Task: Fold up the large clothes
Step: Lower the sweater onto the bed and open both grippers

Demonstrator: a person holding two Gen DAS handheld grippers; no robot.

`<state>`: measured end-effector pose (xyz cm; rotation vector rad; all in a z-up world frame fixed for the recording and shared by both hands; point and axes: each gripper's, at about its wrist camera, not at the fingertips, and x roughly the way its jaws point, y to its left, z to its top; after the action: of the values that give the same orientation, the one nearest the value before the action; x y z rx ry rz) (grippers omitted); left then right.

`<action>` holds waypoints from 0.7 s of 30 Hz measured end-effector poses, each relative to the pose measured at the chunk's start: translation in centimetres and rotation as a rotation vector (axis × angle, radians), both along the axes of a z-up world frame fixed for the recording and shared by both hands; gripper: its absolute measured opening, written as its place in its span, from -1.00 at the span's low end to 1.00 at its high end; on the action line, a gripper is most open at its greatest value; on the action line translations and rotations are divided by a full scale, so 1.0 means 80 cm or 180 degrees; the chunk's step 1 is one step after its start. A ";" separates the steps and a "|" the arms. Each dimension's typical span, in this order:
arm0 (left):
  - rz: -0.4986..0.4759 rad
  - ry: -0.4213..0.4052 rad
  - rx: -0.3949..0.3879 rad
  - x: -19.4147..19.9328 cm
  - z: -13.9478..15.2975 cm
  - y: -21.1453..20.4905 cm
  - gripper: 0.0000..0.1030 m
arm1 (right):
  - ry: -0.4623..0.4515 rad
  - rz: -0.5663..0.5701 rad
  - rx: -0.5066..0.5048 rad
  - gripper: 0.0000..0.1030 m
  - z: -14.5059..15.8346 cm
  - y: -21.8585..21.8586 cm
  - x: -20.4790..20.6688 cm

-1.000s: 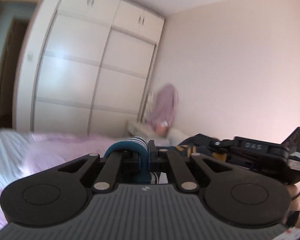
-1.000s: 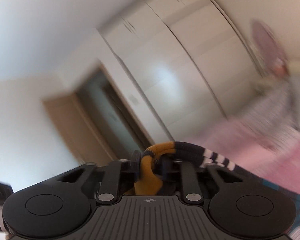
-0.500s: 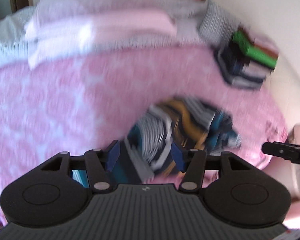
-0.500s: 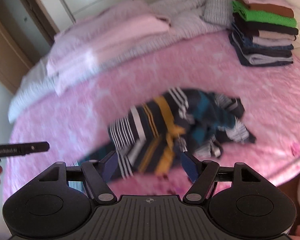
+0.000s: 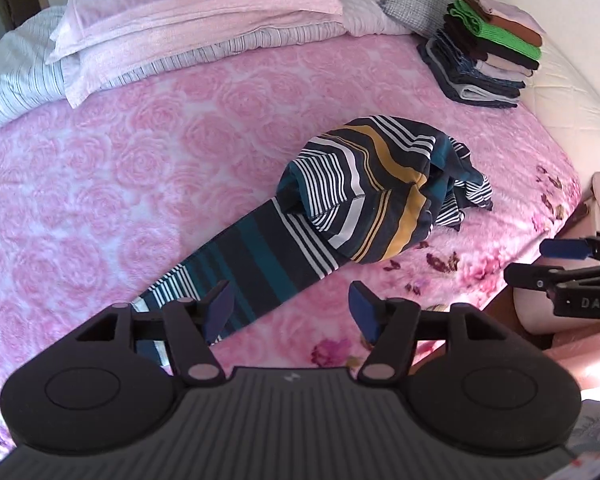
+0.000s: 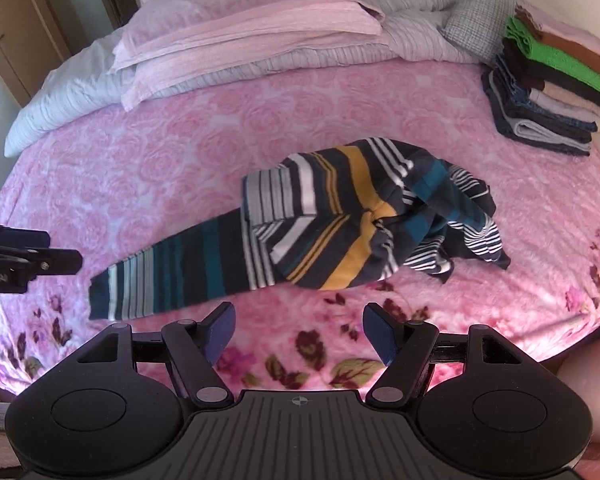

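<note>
- Lying crumpled at frame centre on the pink bedspread (image 6: pixel 148 168): striped sweater (image 6: pixel 340 224), one sleeve trailing lower left, dropped for spreading
- Left gripper (image 5: pixel 290 312) jaws just opening, empty
- Right gripper (image 6: pixel 296 332) released, empty
- Folded stack (image 6: pixel 552 92), upper right, kept clear

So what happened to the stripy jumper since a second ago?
Both grippers let go: the left gripper and right gripper held the striped navy, teal and mustard jumper up, then tipped down as their fingers opened. It now lies crumpled on the pink rose-patterned bedspread. The folded clothes stack stayed put.
</note>
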<state>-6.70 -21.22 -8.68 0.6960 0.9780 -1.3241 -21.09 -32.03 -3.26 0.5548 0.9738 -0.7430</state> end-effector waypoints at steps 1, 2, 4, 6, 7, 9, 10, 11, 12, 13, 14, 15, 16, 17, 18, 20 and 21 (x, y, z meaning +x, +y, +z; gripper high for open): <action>-0.0027 0.0003 0.0003 0.002 0.000 0.004 0.16 | 0.0005 -0.0006 -0.0002 0.31 0.000 0.006 0.003; -0.0046 0.0005 0.0010 0.003 0.000 0.008 0.16 | 0.0016 -0.0013 -0.0005 0.31 0.001 0.012 0.005; -0.0098 -0.0010 0.0018 0.005 -0.003 0.015 0.16 | 0.0042 -0.0018 -0.0025 0.31 -0.001 0.022 0.010; -0.0140 -0.0025 0.0030 0.006 -0.006 0.021 0.16 | 0.0083 -0.0021 -0.0040 0.31 -0.003 0.032 0.014; -0.0150 -0.0024 0.0039 0.007 -0.008 0.024 0.16 | 0.0098 -0.0019 -0.0053 0.31 -0.004 0.036 0.017; -0.0162 -0.0009 0.0041 0.011 -0.011 0.032 0.16 | 0.0116 -0.0010 -0.0076 0.31 -0.005 0.044 0.021; -0.0168 -0.0002 0.0041 0.014 -0.012 0.035 0.16 | 0.0118 -0.0008 -0.0082 0.31 -0.006 0.047 0.022; -0.0174 -0.0001 0.0038 0.016 -0.014 0.038 0.16 | 0.0118 -0.0004 -0.0084 0.31 -0.006 0.049 0.024; -0.0172 -0.0005 0.0040 0.019 -0.015 0.040 0.16 | 0.0120 0.0002 -0.0086 0.31 -0.006 0.051 0.026; -0.0163 -0.0011 0.0046 0.021 -0.017 0.042 0.16 | 0.0122 0.0009 -0.0091 0.31 -0.006 0.051 0.027; -0.0151 -0.0011 0.0044 0.024 -0.017 0.044 0.16 | 0.0124 0.0016 -0.0096 0.31 -0.006 0.051 0.028; -0.0138 -0.0005 0.0038 0.027 -0.017 0.046 0.16 | 0.0129 0.0022 -0.0103 0.31 -0.006 0.050 0.029; -0.0123 0.0001 0.0033 0.029 -0.017 0.047 0.16 | 0.0133 0.0030 -0.0110 0.31 -0.006 0.050 0.031; -0.0108 0.0001 0.0030 0.030 -0.017 0.048 0.16 | 0.0135 0.0040 -0.0112 0.31 -0.006 0.048 0.031; -0.0099 -0.0002 0.0027 0.032 -0.016 0.049 0.16 | 0.0137 0.0053 -0.0114 0.31 -0.005 0.048 0.033; -0.0079 -0.0004 0.0023 0.033 -0.017 0.050 0.16 | 0.0144 0.0095 -0.0111 0.31 -0.006 0.045 0.035; -0.0067 -0.0003 0.0024 0.034 -0.017 0.051 0.16 | 0.0148 0.0121 -0.0110 0.31 -0.007 0.043 0.035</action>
<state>-4.01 -17.16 -10.02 0.7144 0.9778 -1.3390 -18.25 -28.55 -3.82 0.4896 1.0101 -0.7403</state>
